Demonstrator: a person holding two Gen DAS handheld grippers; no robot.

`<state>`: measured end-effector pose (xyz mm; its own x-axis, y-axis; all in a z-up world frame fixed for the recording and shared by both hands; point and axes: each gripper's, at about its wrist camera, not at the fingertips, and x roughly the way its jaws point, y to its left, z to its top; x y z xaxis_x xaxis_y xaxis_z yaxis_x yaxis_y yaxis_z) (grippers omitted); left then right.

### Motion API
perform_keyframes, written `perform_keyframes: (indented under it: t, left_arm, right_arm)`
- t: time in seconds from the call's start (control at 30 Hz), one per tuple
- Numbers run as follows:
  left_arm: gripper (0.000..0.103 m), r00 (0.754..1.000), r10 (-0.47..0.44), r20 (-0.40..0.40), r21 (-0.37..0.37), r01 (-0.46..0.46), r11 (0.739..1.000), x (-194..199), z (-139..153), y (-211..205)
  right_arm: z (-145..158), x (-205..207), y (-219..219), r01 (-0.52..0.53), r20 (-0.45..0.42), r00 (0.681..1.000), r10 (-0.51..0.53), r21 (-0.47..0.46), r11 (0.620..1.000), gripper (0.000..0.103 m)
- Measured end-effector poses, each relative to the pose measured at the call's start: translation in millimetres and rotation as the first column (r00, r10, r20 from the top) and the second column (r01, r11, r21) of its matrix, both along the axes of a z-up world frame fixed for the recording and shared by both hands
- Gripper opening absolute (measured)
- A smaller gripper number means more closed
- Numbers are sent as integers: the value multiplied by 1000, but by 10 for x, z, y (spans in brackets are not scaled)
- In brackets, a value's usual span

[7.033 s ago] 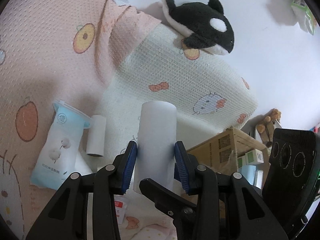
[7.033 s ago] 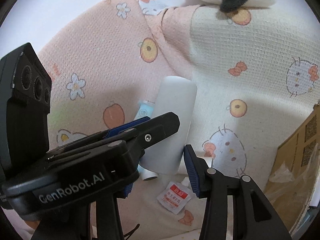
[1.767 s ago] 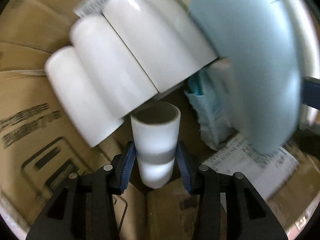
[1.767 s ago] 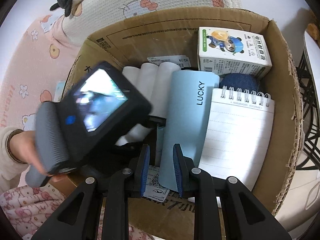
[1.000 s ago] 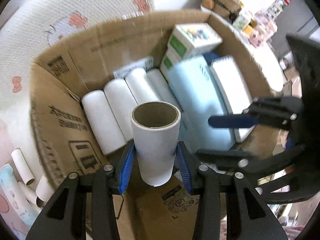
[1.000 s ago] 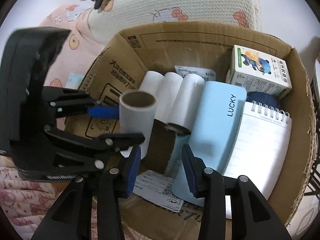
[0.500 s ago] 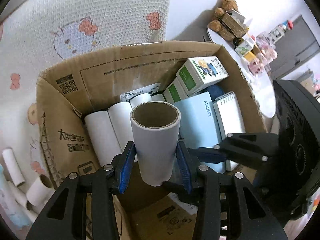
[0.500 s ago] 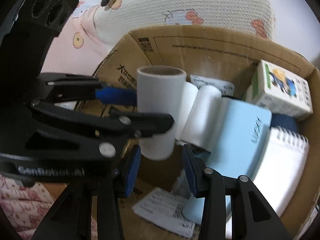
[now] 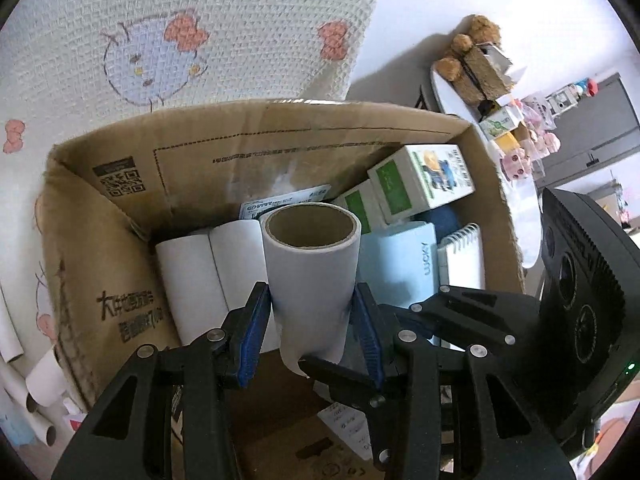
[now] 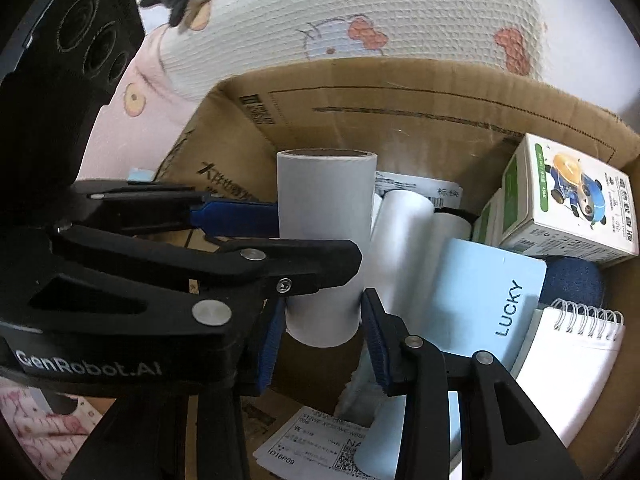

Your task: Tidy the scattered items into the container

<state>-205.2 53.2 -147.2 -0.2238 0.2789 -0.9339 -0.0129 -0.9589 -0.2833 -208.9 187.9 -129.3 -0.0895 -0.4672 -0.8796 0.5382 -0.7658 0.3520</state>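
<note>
My left gripper (image 9: 310, 328) is shut on a white paper roll (image 9: 310, 268) with a brown core, held upright above the open cardboard box (image 9: 280, 148). The same roll (image 10: 324, 248) shows in the right wrist view, above the box (image 10: 400, 112). My right gripper (image 10: 320, 344) is open, its blue pads (image 10: 374, 340) on either side of the roll's lower end; I cannot tell if they touch it. Two white rolls (image 9: 212, 276) lie inside the box.
The box also holds a light blue LUCKY case (image 10: 484, 300), a spiral notepad (image 10: 568, 364), a panda carton (image 10: 568, 196) and paper slips (image 10: 316, 448). Loose cardboard tubes (image 9: 36, 376) lie left of the box. A patterned blanket (image 9: 180, 28) is behind; a round side table (image 9: 480, 88) stands at right.
The left gripper has lifted the roll up out of the box and pulled back. The right gripper has come in around the roll's lower end.
</note>
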Motion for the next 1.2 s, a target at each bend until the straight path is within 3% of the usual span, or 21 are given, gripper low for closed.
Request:
perform_keyframes:
  t: [0.17, 0.53, 0.93, 1.1, 1.2]
  left_arm:
    - [46, 998, 54, 24, 38, -55, 998, -93, -109, -77]
    - [46, 997, 75, 19, 34, -76, 997, -153, -179, -44]
    - [46, 997, 64, 34, 45, -66, 997, -143, -165, -15]
    - [46, 997, 78, -11, -2, -78, 997, -82, -76, -3]
    - [46, 993, 91, -79, -25, -93, 995, -30, 44, -15]
  right_arm:
    - [-52, -95, 28, 25, 24, 999, -25, -7, 1000, 36]
    - [-42, -257, 148, 75, 66, 995, -73, -33, 997, 36]
    - [94, -247, 230, 70, 50, 996, -71, 11, 997, 36]
    - [242, -204, 287, 72, 0, 997, -72, 21, 997, 36]
    - [351, -167, 317, 78, -37, 996, -76, 33, 996, 36]
